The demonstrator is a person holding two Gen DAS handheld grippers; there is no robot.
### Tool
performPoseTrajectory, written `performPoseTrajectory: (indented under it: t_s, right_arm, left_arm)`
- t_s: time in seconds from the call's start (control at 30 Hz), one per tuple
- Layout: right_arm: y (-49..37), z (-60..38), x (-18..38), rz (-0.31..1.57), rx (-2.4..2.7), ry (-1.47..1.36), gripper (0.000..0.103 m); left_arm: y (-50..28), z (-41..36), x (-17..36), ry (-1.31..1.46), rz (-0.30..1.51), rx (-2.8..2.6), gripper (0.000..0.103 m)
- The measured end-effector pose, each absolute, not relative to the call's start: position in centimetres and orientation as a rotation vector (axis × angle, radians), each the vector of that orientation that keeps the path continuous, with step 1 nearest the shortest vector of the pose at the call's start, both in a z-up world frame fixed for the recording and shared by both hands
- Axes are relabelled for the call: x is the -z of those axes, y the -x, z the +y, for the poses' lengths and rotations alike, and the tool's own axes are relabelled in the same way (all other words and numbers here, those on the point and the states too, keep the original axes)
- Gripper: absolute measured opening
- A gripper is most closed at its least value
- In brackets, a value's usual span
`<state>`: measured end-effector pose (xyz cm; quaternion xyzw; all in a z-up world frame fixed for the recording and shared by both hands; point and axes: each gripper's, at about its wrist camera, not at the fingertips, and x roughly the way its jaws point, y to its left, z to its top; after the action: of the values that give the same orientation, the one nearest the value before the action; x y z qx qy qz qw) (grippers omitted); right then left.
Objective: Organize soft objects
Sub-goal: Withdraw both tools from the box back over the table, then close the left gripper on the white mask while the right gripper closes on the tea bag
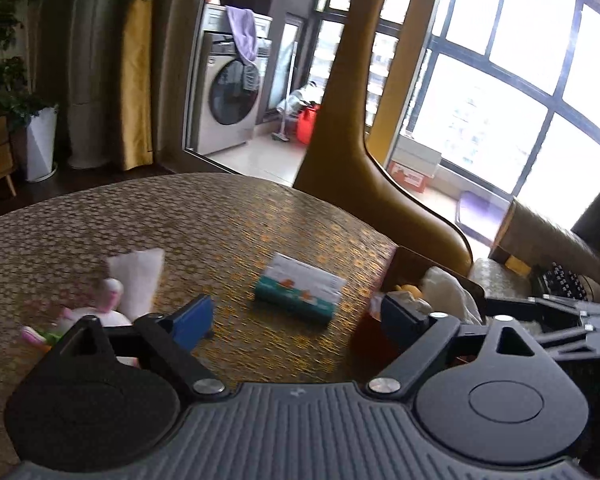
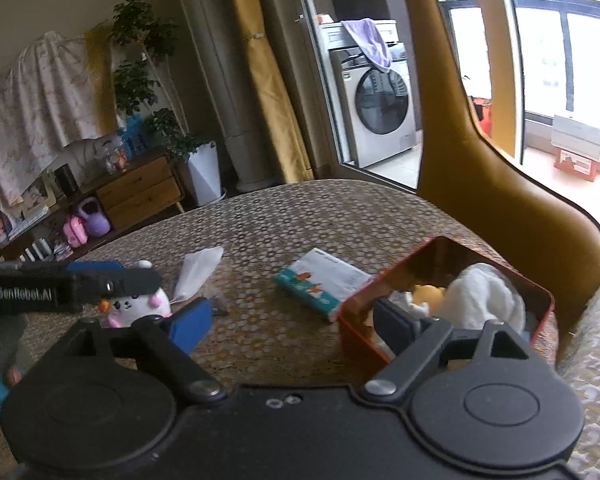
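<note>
Both grippers, left gripper [image 1: 300, 316] and right gripper [image 2: 300, 320], gape empty; the tissue pack [image 2: 322, 282] (light, squashy) lies just beside the red tin [image 2: 540, 292], best pinched across its narrow sides.

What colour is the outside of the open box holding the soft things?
Red box, clearest in the right wrist view.

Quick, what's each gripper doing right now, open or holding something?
Left gripper: open, holding nothing.
Right gripper: open, holding nothing; one finger is over the red tin.
</note>
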<state>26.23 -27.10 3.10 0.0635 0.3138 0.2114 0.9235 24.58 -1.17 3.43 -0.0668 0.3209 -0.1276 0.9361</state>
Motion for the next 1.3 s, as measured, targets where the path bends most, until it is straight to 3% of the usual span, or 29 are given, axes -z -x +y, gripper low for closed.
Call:
performPoseTrajectory:
  t_s: [0.03,0.3,0.7,1.3]
  right_arm:
    - [-26.3,-26.8,-3.0,0.645,-0.441,-0.129,0.089]
    - [-27.6,-23.2,-2.4,0.669,-0.495,-0.122,0.091]
    - [-30.7,-17.3,-0.3,0.701,-0.571,-0.054,0.092]
    - [-37.7,-10.4,6.6,0.858,-0.654,0.053,0.091]
  left_arm:
    - [-24.8,-0.4,-3.6,0.144,0.652,0.254,0.103]
    - [-28.2,4.6,-4.4,0.186,0.676,0.2,0.103]
    - [-37.7,10.7,-2.0,0.289,0.869,0.205,0.103]
    - [-48.8,11.0,7.0,0.253,1.142,0.082,0.103]
